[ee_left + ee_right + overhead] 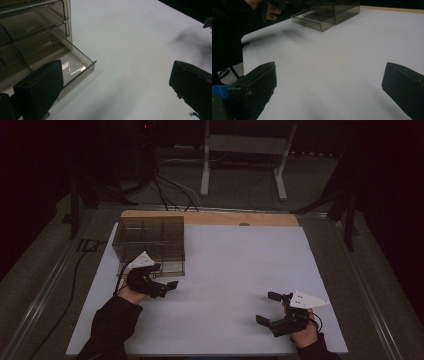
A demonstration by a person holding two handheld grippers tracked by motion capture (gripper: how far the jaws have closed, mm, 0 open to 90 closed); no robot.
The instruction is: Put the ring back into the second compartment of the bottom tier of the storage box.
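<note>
On the white table, just beside the left claw:
Drawer box: a see-through brown drawer box sits right behind the left claw.
Bottom drawer: one low drawer is pulled out, close by the left claw's jaw, not touching it.
Left claw: jaws spread wide, holding nothing.
Right claw: the right claw is far from the box, jaws spread wide, holding nothing.
Table: the white table lies bare between the two claws.
</note>
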